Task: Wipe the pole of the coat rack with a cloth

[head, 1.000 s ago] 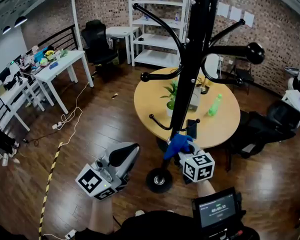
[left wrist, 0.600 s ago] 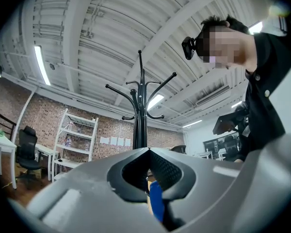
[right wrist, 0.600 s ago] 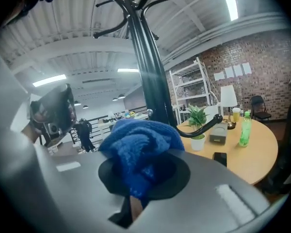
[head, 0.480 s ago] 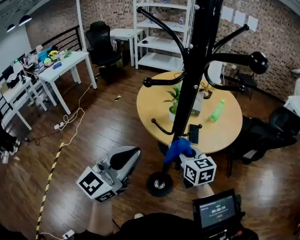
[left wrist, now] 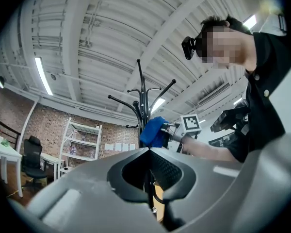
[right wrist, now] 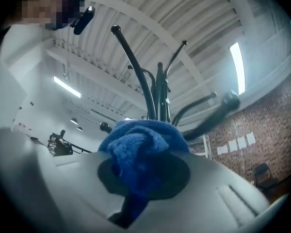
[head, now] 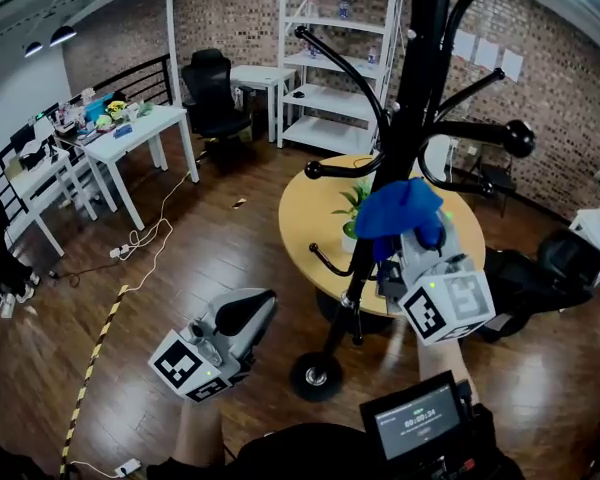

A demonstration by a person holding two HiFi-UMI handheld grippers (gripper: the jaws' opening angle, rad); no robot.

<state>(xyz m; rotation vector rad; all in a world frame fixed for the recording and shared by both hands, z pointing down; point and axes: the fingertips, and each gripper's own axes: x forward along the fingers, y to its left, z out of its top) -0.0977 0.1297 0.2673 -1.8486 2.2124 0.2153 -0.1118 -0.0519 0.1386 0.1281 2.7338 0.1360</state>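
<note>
A black coat rack pole (head: 405, 118) rises from a round base (head: 315, 376) on the wood floor, with curved arms branching off near the top. My right gripper (head: 412, 236) is shut on a bunched blue cloth (head: 398, 208) and presses it against the pole about halfway up. In the right gripper view the cloth (right wrist: 138, 144) fills the jaws, with the pole (right wrist: 160, 93) just behind. My left gripper (head: 242, 313) hangs low at the left, shut and holding nothing, well clear of the pole. In the left gripper view the pole (left wrist: 142, 98) and cloth (left wrist: 153, 131) stand ahead.
A round yellow table (head: 315, 208) with a potted plant (head: 352, 206) and a green bottle stands right behind the rack. White shelves (head: 330, 58), white desks (head: 130, 133) and a black office chair (head: 212, 93) line the back and left. Cables (head: 145, 238) trail on the floor.
My right gripper has risen with the blue cloth from low on the pole, near the base, to about halfway up. The left gripper has stayed in place.
</note>
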